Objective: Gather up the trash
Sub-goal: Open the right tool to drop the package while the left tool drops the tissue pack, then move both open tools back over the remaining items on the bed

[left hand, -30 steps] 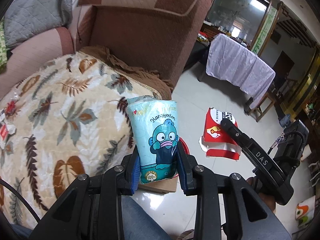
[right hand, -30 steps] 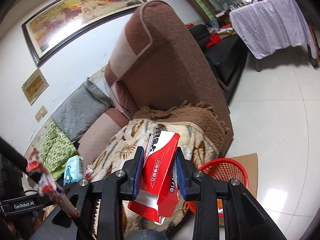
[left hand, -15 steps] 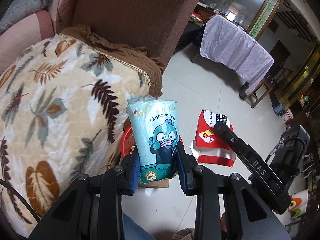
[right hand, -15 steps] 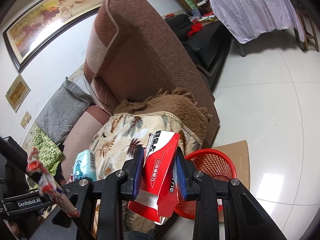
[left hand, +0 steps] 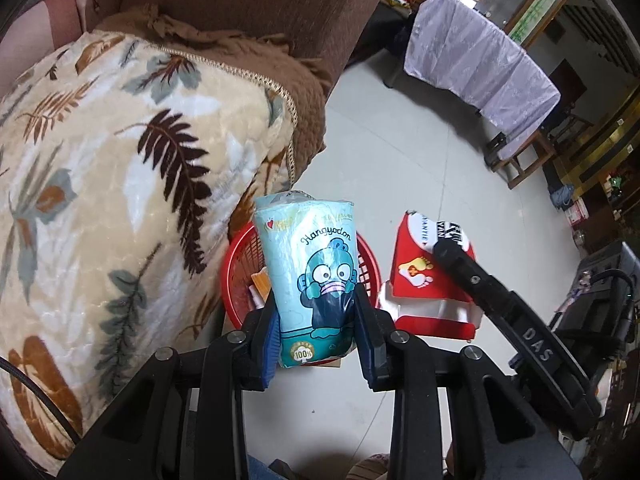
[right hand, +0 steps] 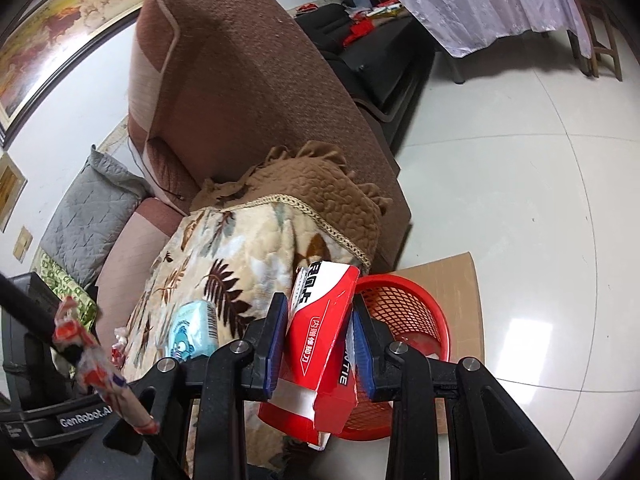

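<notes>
The left wrist camera sits just behind its tongs [left hand: 316,328] and looks steeply down, past the edge of the leaf-print blanket [left hand: 100,184], onto the red mesh basket [left hand: 236,276] on the tiled floor [left hand: 400,152]. The right wrist camera rides behind its own tongs [right hand: 320,344], facing more level toward the brown armchair [right hand: 248,92]. Both views share the basket [right hand: 404,312], blanket, armchair, floor and the cloth-covered table [right hand: 480,0]. Each camera also catches the other tool at close range.
</notes>
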Action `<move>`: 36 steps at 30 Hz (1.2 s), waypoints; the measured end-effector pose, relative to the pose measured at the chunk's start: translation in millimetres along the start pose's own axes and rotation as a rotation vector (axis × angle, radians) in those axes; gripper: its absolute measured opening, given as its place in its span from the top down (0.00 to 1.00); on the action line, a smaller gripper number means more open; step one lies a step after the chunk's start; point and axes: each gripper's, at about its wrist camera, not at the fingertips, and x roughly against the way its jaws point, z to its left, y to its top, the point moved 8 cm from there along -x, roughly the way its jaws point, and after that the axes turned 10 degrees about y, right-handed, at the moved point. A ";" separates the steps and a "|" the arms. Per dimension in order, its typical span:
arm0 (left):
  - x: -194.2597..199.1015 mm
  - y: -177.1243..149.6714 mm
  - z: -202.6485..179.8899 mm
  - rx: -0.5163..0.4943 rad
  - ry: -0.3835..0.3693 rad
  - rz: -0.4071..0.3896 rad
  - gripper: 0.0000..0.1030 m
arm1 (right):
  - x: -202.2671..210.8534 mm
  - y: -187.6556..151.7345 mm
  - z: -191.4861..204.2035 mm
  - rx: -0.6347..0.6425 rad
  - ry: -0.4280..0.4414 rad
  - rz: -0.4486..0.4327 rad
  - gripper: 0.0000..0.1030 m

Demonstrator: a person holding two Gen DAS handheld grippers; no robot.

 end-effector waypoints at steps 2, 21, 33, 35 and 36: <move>-7.0 -0.3 -2.1 -0.005 -0.006 0.012 0.70 | -2.3 -0.3 -2.3 -0.008 -0.006 0.002 0.68; 11.1 2.1 9.3 0.012 -0.001 -0.008 0.52 | 3.9 12.9 11.4 -0.079 0.076 -0.016 0.47; 154.5 -27.6 79.8 0.112 0.138 -0.269 0.39 | 32.7 -8.6 138.1 0.135 0.266 -0.009 0.26; 177.7 -38.8 97.1 0.156 0.147 -0.300 0.39 | 35.3 -17.9 158.9 0.165 0.299 0.007 0.26; 189.0 -45.0 106.4 0.182 0.152 -0.313 0.38 | 36.4 -22.9 169.7 0.181 0.314 0.015 0.25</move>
